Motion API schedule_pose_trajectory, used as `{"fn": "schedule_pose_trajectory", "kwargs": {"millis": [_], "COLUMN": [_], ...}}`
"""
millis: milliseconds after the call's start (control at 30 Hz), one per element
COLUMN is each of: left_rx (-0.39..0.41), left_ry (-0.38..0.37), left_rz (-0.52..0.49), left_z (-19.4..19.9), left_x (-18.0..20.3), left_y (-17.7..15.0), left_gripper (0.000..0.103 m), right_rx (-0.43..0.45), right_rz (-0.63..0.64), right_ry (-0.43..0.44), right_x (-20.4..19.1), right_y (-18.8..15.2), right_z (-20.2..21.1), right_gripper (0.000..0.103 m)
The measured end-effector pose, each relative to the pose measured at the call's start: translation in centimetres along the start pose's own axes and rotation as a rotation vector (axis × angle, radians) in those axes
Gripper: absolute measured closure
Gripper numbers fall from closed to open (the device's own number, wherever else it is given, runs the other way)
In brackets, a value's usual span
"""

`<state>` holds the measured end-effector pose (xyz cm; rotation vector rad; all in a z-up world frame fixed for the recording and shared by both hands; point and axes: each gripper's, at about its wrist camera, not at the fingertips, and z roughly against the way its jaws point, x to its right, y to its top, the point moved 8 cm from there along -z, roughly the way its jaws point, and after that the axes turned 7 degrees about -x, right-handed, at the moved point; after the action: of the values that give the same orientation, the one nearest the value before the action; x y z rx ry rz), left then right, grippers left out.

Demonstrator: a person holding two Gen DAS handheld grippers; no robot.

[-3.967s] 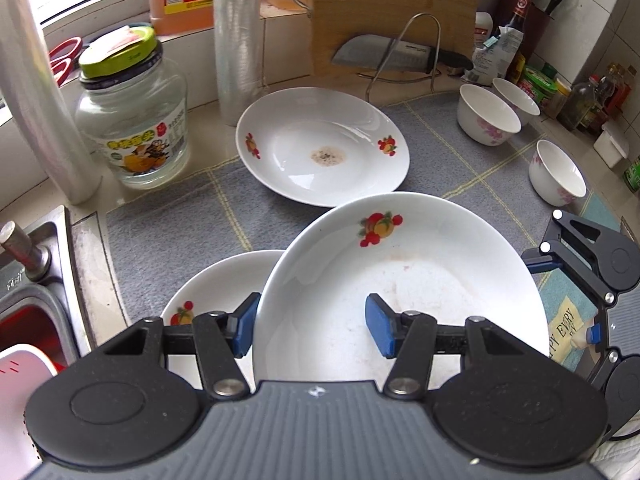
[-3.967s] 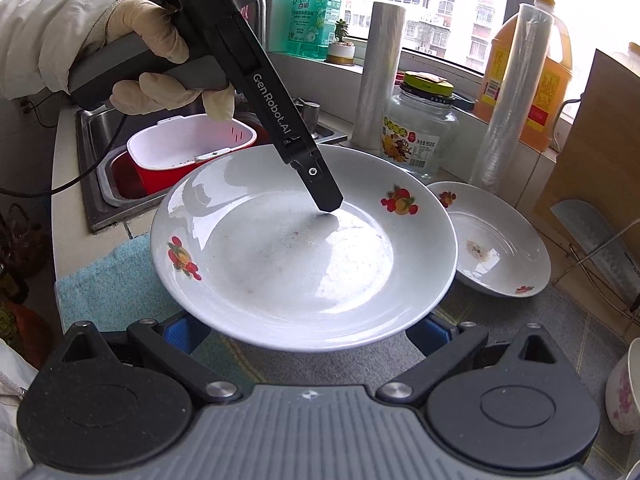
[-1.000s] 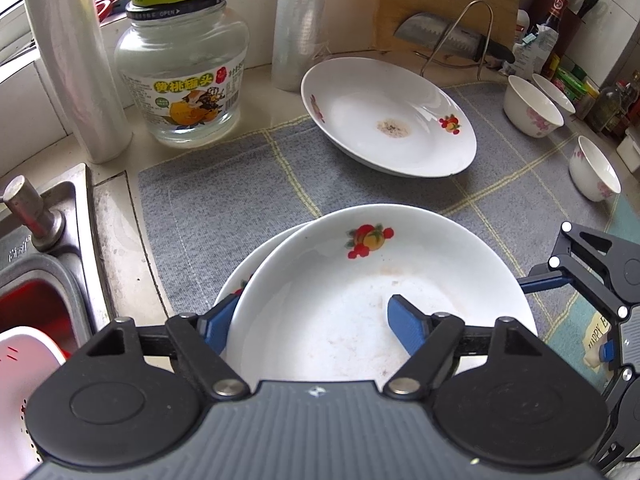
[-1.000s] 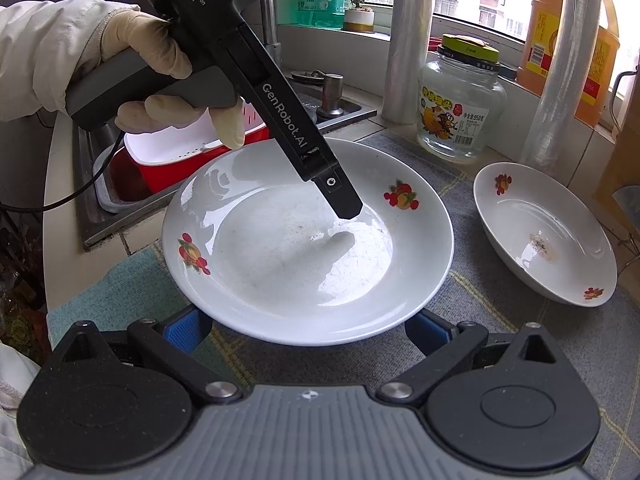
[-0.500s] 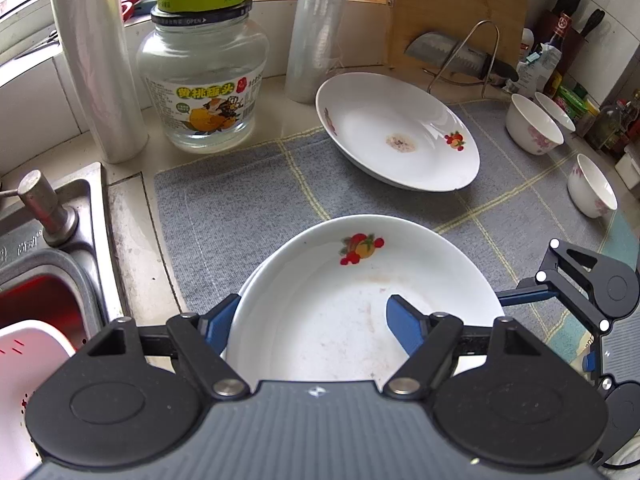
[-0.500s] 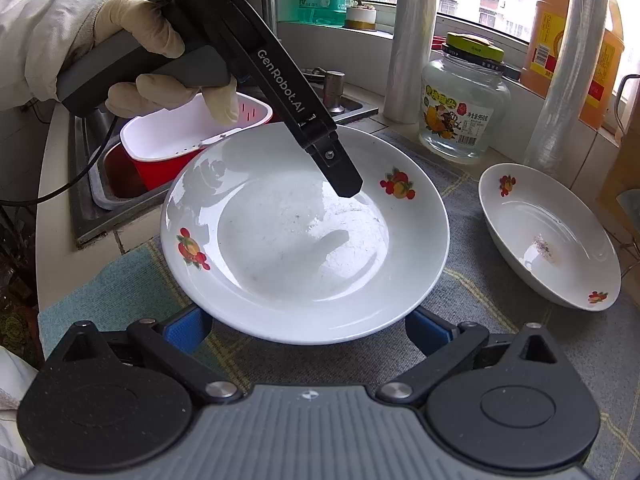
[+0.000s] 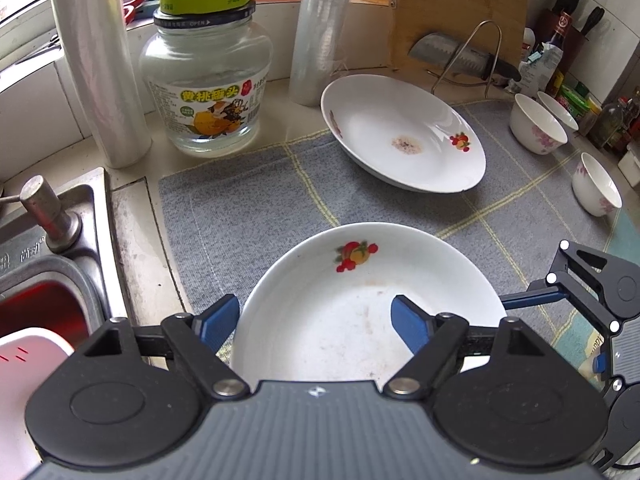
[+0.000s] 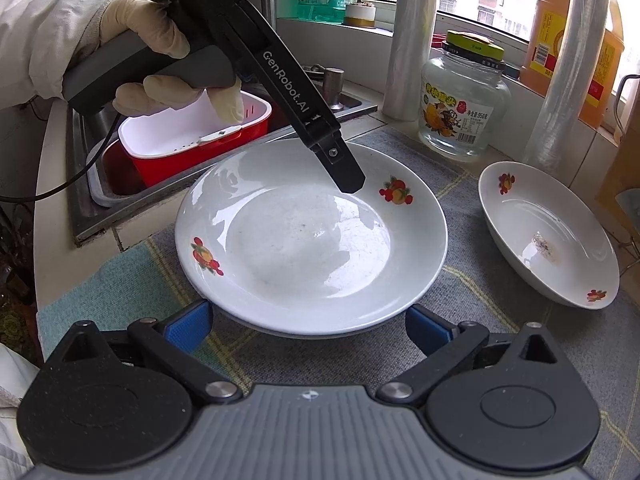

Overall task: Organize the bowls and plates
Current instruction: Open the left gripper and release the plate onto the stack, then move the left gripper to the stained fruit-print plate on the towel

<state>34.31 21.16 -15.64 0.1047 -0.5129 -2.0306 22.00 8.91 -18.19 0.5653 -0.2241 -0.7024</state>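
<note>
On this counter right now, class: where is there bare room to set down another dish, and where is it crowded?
Free: grey mat between glass jar, stained plate and near plate. Crowded: the right end, with three small bowls beside bottles.

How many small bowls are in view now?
3. Far right, a front bowl with a back bowl behind it; a lone bowl nearer the camera. Others may be hidden.

1. Left wrist view looks steeply down, close over the near plate [image 7: 360, 304], toward the mat's [image 7: 248, 200] back edge.
2. Right wrist view faces the sink [image 8: 92, 184]; both share that plate [image 8: 312, 236] and the jar [image 8: 464, 108].
</note>
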Motion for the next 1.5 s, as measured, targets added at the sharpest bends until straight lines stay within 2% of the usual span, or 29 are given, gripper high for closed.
{"fn": "schedule_pose_trajectory", "kwargs": {"millis": [267, 500, 700, 1000, 1167, 1300, 1500], "left_rx": [0.006, 0.038, 0.065, 0.165, 0.226, 0.224, 0.197], "left_ry": [0.001, 0.086, 0.1, 0.127, 0.09, 0.071, 0.092], "left_rz": [0.009, -0.022, -0.006, 0.031, 0.042, 0.033, 0.048], "left_z": [0.1, 1.0, 2.0, 4.2, 4.7, 4.3, 2.8], "left_x": [0.2, 0.8, 1.7, 3.7, 5.3, 6.9, 9.0], "left_y": [-0.2, -0.8, -1.1, -1.4, -1.0, -0.4, 0.8], "left_gripper": [0.012, 0.009, 0.008, 0.007, 0.004, 0.004, 0.004], "right_rx": [0.006, -0.016, -0.02, -0.029, -0.053, -0.068, -0.068], "right_rz": [0.013, -0.009, -0.045, -0.109, -0.152, -0.171, -0.16], "right_ry": [-0.009, -0.032, -0.078, -0.15, -0.204, -0.225, -0.231], "right_x": [-0.2, 0.2, 1.3, 3.2, 4.3, 5.3, 8.7], "right_y": [0.0, -0.5, -0.9, -1.5, -2.5, -3.4, -4.5], "right_z": [0.5, 0.7, 1.3, 2.2, 2.9, 4.0, 4.4], "right_gripper": [0.0, 0.0, 0.0, 0.0, 0.0, 0.0, 0.0]}}
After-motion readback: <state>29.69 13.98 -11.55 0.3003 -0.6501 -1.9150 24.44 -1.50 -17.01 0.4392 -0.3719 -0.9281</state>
